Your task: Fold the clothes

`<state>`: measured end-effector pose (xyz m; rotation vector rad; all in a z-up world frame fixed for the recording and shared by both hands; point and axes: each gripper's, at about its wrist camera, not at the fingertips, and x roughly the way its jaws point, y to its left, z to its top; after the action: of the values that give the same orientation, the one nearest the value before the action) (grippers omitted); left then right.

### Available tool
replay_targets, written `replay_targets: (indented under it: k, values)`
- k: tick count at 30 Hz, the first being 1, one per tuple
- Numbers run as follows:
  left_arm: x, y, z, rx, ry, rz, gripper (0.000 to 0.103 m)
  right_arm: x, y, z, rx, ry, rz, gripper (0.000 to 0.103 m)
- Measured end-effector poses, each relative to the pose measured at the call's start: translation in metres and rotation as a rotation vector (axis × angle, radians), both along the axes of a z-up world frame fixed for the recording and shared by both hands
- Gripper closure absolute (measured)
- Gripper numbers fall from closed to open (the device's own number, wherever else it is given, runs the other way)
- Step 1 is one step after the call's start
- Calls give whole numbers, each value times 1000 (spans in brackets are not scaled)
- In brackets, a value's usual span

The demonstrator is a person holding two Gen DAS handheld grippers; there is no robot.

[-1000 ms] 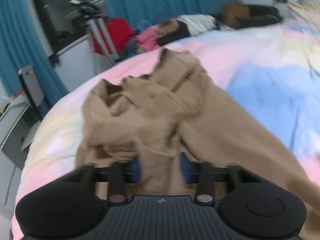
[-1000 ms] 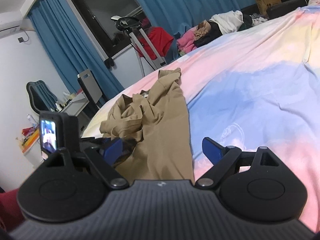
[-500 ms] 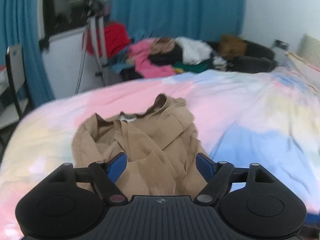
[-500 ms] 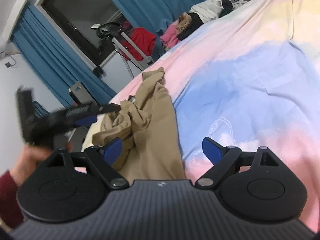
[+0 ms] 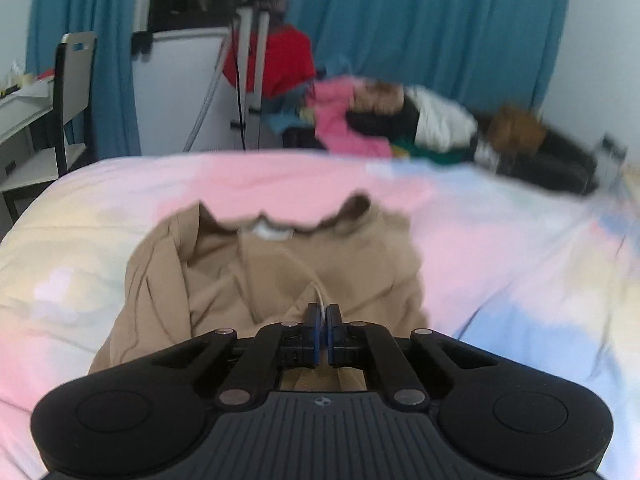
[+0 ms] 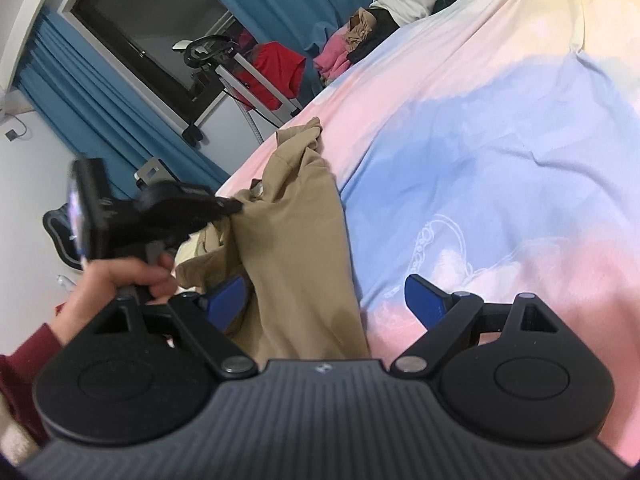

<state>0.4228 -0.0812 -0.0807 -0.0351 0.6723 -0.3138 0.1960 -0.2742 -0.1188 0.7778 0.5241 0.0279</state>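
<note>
Two claws over one tan garment (image 5: 280, 272), and it's sprawled on the near-left part of the bed (image 5: 500, 240), across that pastel pink, blue and yellow cover. From the left wrist view the left claw (image 5: 323, 314) has just snapped together, blue pads pinched tight on a fold of the tan cloth, and a thin pale string runs up out of the pinch. Beyond it the garment spreads away toward the far side, neckline and a white label (image 5: 266, 232) at its far edge, all a bit blurred.

Over to the right wrist view: the left claw (image 6: 234, 206) comes in from the left, its black tip buried in a bunched-up ridge of the garment (image 6: 296, 240), lifting that part clear of the cover. The person's hand (image 6: 120, 284) wraps the handle below it, dark red sleeve (image 6: 24, 356) at the wrist. The right claw (image 6: 324, 296) sits wide apart, gripping nothing; its left pad (image 6: 226, 300) lies against the tan cloth, its right pad (image 6: 424, 296) hangs over the bare bed cover, and a long strip of the garment runs down between them toward the camera.

Far side of the room: blue curtains (image 5: 420, 32), a red cloth (image 6: 276, 68) draped on a metal frame, and a heap of mixed clothes (image 5: 400, 120) past the bed's far edge.
</note>
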Motion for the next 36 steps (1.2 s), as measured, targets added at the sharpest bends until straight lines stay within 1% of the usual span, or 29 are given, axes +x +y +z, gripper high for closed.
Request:
replay_targets:
  k: [1,3,6,8,12,14,15,16,17,18,19,20,23,24,25,26,27,28,29,30,31,32,34,35,36]
  values:
    - [-2,-1,7,-9,-12,4,100,-1,0,0,3,-1,-1,15]
    - [0,-10,18,-1,-19,-8,100,-1,0,0,4,-3,1,15]
    - [0,-27,21,68,-26,-47,100,-1,1,-1,-5,5,6,15]
    - [1,-32,15,111,-8,-49,99,0,2,-2,-8,10,7,15]
    - [2,-16,3,69,27,-24,96,1,2,-3,0,17,8,15]
    - [-2,-4,0,65,26,-24,85,2,2,-4,8,21,10,15]
    - [-4,2,0,67,21,-23,83,2,2,-4,10,23,11,15]
    - [-6,8,0,70,16,-22,78,2,3,-5,10,24,13,15]
    - [-7,15,0,75,9,-23,71,2,3,-5,10,26,14,15]
    - [-9,22,1,80,1,-24,67,2,4,-5,9,27,15,15]
    - [-10,29,3,85,-9,-25,59,2,4,-6,9,28,16,15]
    - [-9,36,4,92,-22,-26,54,2,5,-6,8,30,17,15]
    - [-1,51,7,151,-30,-34,52,2,7,-7,1,35,19,15]
    - [2,56,7,152,-19,-37,51,2,7,-8,-2,38,19,15]
    - [6,62,8,150,-7,-42,48,2,7,-9,-3,42,19,15]
    - [10,69,9,134,16,-52,47,3,8,-10,-3,45,20,15]
    - [12,74,8,134,30,-41,45,4,8,-10,-2,49,20,15]
    - [15,78,7,147,54,-9,42,5,9,-11,-1,53,21,15]
    - [19,82,4,164,94,35,42,6,9,-12,-1,56,23,15]
    - [23,86,1,161,142,71,42,7,10,-13,-2,59,24,15]
    - [26,92,-2,142,181,96,42,8,11,-14,-2,63,26,15]
    - [28,97,-4,118,220,123,42,9,12,-15,-1,68,29,15]
    - [29,109,-7,28,295,185,44,11,14,-17,0,77,37,15]
    - [28,116,-9,-42,336,203,49,12,15,-18,1,81,40,15]
    - [27,122,-10,-112,378,219,51,13,16,-19,3,84,43,15]
